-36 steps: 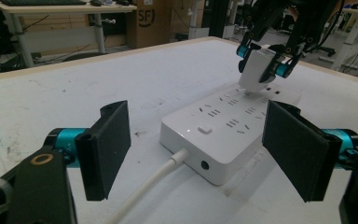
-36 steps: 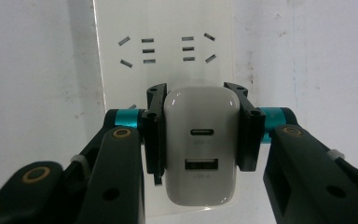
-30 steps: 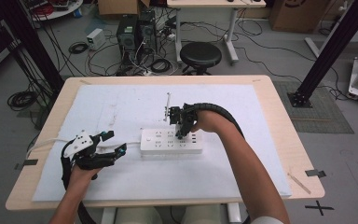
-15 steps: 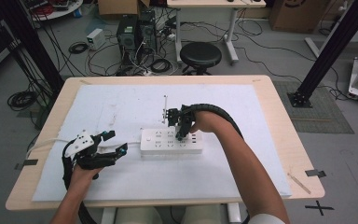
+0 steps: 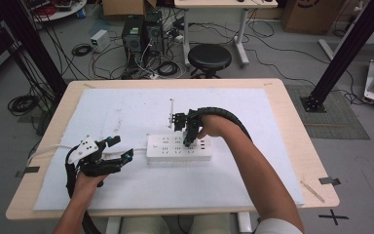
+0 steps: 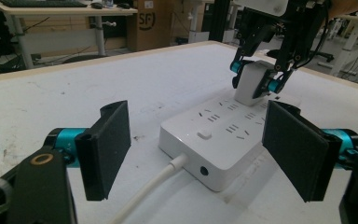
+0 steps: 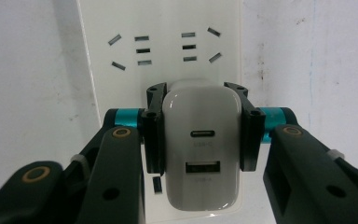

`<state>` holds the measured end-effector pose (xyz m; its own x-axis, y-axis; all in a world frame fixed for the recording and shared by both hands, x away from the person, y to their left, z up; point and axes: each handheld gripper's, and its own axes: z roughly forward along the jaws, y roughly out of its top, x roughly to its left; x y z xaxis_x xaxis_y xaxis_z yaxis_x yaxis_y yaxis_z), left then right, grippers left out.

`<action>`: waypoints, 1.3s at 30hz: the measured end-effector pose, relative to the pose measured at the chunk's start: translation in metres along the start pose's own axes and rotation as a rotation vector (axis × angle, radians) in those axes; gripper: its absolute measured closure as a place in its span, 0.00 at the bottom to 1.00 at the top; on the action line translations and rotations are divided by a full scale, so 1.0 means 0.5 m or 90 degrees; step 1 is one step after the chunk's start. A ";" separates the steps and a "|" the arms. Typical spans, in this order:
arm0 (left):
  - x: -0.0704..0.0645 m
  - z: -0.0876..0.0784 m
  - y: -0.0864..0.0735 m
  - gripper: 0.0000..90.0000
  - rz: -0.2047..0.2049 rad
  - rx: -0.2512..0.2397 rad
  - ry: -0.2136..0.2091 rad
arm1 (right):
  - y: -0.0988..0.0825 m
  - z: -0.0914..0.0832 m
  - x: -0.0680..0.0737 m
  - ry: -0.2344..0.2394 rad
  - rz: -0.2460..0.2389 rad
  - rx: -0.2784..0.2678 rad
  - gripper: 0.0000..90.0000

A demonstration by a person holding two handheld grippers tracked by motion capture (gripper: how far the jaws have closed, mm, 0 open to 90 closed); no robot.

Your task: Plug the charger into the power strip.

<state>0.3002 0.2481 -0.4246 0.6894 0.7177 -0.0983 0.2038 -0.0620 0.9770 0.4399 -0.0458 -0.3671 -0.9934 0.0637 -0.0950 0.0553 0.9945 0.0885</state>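
Observation:
A white power strip (image 5: 165, 148) lies on the white mat, its cord running off to the left. My right gripper (image 5: 191, 140) points down over the strip's right half and is shut on a white USB charger (image 7: 200, 154). In the right gripper view the charger's port face looks at the camera, over the strip (image 7: 163, 28); whether its prongs are in a socket is hidden. In the left gripper view the charger (image 6: 251, 83) touches the strip's top (image 6: 214, 135). My left gripper (image 5: 120, 148) rests open just left of the strip's cord end, its pads (image 6: 109, 140) wide apart.
The white mat (image 5: 126, 112) covers most of the wooden table (image 5: 292, 122). A small white strip (image 5: 171, 109) lies on the mat behind the right gripper. A thin stick (image 5: 314, 191) sits near the table's right corner. A black stool (image 5: 209, 56) stands beyond the far edge.

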 end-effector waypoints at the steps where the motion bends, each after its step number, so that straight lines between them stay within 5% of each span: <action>1: 0.000 0.000 0.000 0.26 -0.001 0.000 0.000 | -0.001 0.001 -0.002 0.001 0.000 -0.003 0.71; 10: -0.001 0.003 -0.001 0.26 -0.002 -0.001 0.001 | -0.004 0.004 -0.007 0.010 0.001 -0.012 0.70; 16: -0.002 0.003 0.000 0.26 -0.001 0.006 0.002 | -0.020 0.004 -0.008 0.010 -0.008 -0.055 0.69; 19: -0.003 0.004 0.000 0.26 -0.001 0.005 0.003 | -0.025 0.004 -0.009 0.001 -0.005 -0.063 0.59; 22: -0.004 0.004 0.000 0.26 0.000 0.006 0.004 | -0.041 -0.011 -0.014 0.014 0.068 -0.132 0.43; 27: -0.004 0.004 -0.001 0.26 -0.002 0.006 0.005 | -0.064 -0.034 -0.007 0.002 0.098 -0.182 0.37; 28: -0.004 0.003 -0.001 0.26 -0.004 0.004 0.005 | -0.093 -0.051 0.004 -0.007 0.143 -0.216 0.33; 39: -0.006 -0.002 0.002 0.26 0.000 0.001 0.007 | -0.209 -0.091 0.036 -0.051 0.282 -0.302 0.25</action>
<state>0.2977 0.2468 -0.4230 0.6818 0.7252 -0.0961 0.2051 -0.0633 0.9767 0.4115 -0.1524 -0.3329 -0.8754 0.4830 -0.0211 0.3892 0.7298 0.5621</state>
